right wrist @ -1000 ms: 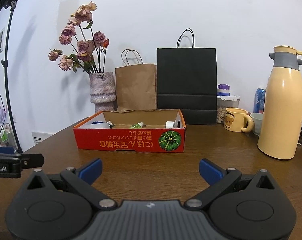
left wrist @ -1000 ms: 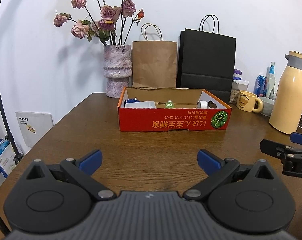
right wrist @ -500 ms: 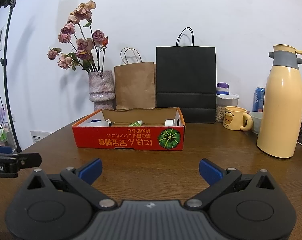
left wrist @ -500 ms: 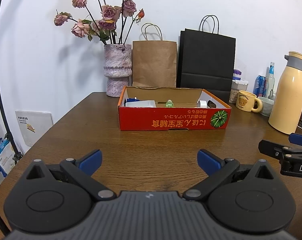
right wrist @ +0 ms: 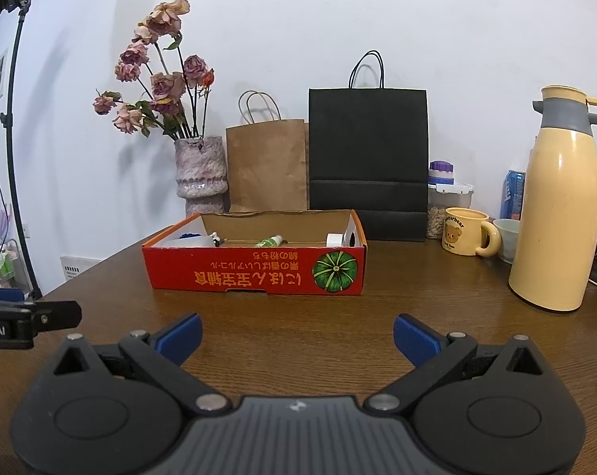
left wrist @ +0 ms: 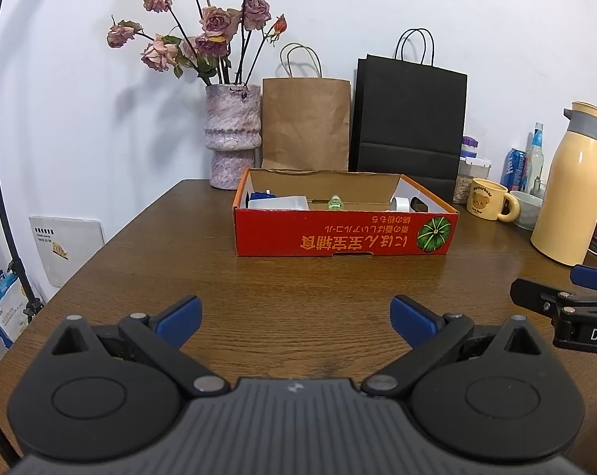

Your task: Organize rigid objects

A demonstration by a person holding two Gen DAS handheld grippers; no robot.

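right gripper [right wrist: 296, 336] nearer red box [right wrist: 254, 271] | left gripper [left wrist: 294, 322] steady | fingers wide apart, empty

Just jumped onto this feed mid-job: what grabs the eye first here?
The red cardboard box sits mid-table, holding a few small items, including a green bottle. Behind it, against the wall, stand a vase of dried roses, a brown paper bag and a black paper bag. Both the left gripper and right gripper hover open.
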